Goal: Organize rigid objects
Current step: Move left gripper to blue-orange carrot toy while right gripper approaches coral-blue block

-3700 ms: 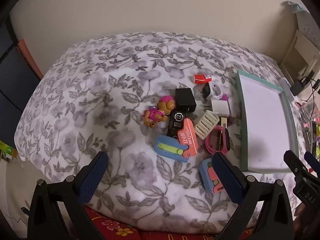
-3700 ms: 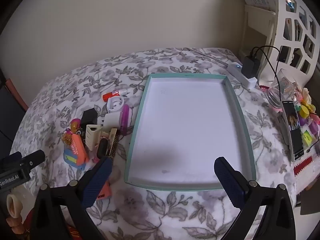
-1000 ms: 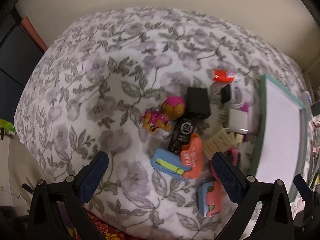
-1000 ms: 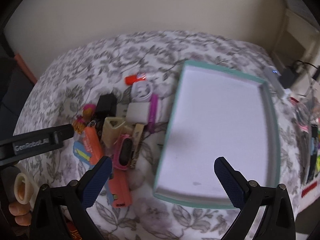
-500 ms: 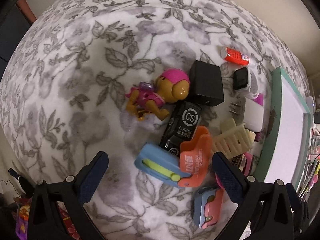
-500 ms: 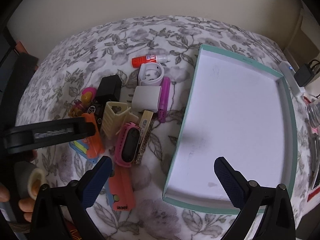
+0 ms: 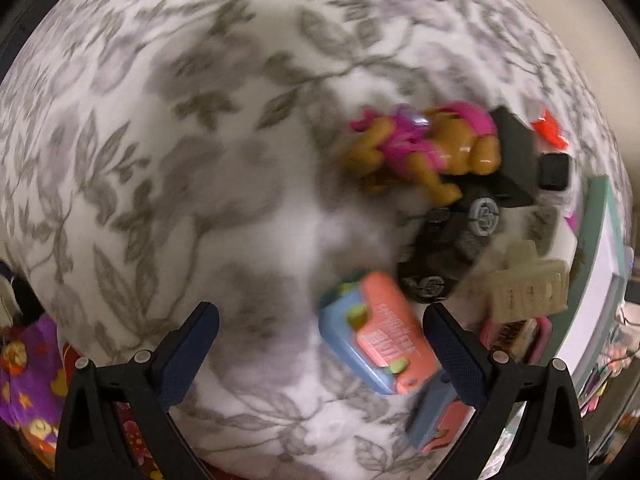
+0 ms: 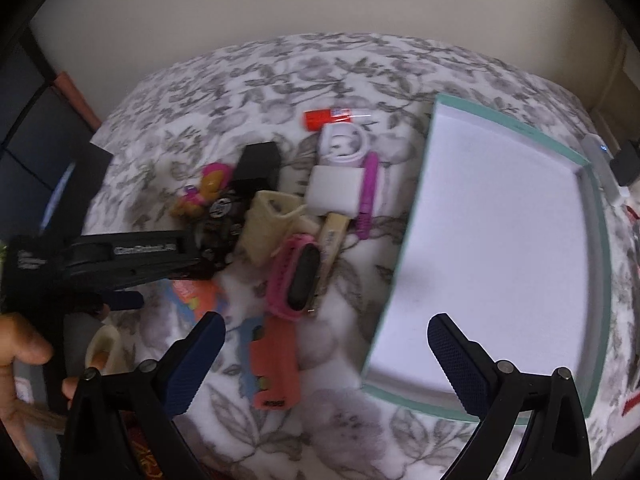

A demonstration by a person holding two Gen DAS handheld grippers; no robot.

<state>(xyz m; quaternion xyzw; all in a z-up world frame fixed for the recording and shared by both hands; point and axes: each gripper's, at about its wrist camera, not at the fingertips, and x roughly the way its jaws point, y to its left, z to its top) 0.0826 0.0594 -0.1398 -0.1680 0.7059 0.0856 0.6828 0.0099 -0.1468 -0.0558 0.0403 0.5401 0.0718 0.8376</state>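
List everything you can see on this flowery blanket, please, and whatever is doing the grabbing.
tray: 1, teal rim, white inside, nothing in it, right of the pile
toy dog: 1, orange and pink, left end of pile
black adapter: 1, beside the dog
hair claw: 1, cream, mid-pile
white charger: 1, behind the claw
pink band: 1, black face
red tube: 1, far end
coral and blue clips: 2, near edge
left gripper: blue fingers open, over a clip
right gripper: blue fingers open, holding nothing
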